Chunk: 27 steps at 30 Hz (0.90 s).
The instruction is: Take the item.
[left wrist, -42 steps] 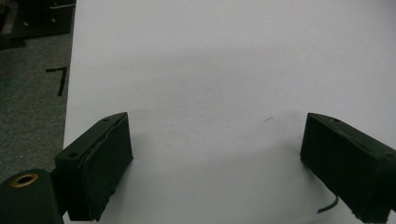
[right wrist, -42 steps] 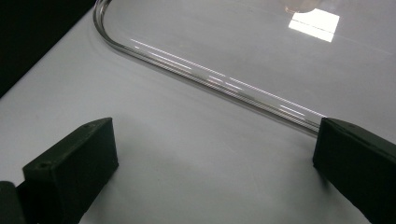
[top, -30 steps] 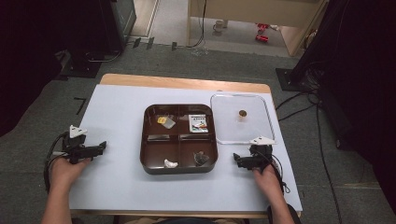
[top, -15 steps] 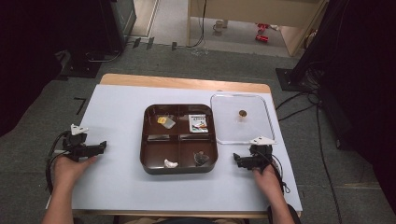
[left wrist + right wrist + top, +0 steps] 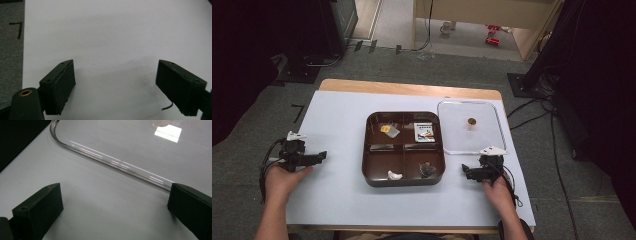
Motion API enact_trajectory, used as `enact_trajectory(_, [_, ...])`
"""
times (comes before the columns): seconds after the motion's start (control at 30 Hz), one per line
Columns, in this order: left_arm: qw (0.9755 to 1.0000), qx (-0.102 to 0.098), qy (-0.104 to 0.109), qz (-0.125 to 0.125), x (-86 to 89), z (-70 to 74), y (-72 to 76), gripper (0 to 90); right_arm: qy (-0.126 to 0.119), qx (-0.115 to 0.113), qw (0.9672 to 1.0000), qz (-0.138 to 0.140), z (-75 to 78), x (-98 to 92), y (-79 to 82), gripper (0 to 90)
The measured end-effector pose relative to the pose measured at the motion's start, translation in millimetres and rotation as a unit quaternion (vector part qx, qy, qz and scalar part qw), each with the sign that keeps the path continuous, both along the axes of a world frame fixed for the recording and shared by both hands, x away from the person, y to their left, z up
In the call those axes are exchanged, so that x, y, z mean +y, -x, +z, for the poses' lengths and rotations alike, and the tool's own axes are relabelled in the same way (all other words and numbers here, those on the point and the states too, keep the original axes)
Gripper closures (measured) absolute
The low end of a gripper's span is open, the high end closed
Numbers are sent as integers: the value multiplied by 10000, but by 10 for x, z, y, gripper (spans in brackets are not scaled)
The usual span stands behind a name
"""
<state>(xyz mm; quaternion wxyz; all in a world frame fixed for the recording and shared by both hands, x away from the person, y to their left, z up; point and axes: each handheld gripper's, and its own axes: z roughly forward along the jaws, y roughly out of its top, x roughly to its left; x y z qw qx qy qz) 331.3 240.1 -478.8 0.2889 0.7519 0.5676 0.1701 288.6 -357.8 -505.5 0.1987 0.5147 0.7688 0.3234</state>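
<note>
Two hand-held grippers rest apart on the white table sheet (image 5: 337, 200), the left gripper (image 5: 319, 157), its jaws just narrowing, and the right gripper (image 5: 466, 172) both wide and empty, probably readied to flank the brown four-compartment tray (image 5: 404, 179) between them, the clear plastic lid (image 5: 492, 145) just beside the right one.

floor: grey carpet (image 5: 472, 70) all round, black tape marks on it | table: wooden top (image 5: 412, 89) under a white sheet (image 5: 337, 130) | back: pale wood furniture (image 5: 482, 12), cables (image 5: 429, 35) trailing down | sides: black curtains (image 5: 257, 45), pretty dim | light: soft, from overhead
</note>
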Motion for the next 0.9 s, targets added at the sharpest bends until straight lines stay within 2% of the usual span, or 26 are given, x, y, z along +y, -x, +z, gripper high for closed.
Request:
enact_trajectory(0.03, [10000,-19,6,-14,-3,14,4,233,1,-1,10000,1,0,0,0,0])
enact_trajectory(0.13, [10000,-66,-5,-3,-15,60,9,220,1,-1,10000,1,0,0,0,0])
enact_trajectory(0.33, [9993,-139,138,-311,-41,161,11,259,1,-1,10000,1,0,0,0,0])
enact_trajectory(0.43, [9978,-233,352,-517,-48,226,14,337,2,-2,10000,2,0,0,0,0])
enact_trajectory(0.47, [9974,-257,378,-558,-56,241,16,337,2,-1,10000,2,0,0,0,0])
enact_trajectory(0.7, [9945,-443,398,-856,-116,303,43,357,0,0,10000,1,0,0,0,0])
enact_trajectory(0.8, [9920,-526,427,-1068,-173,342,66,357,0,0,10000,1,0,0,0,0])
enact_trajectory(0.9, [9907,-529,415,-1186,-215,358,78,357,0,0,10000,1,0,0,0,0])
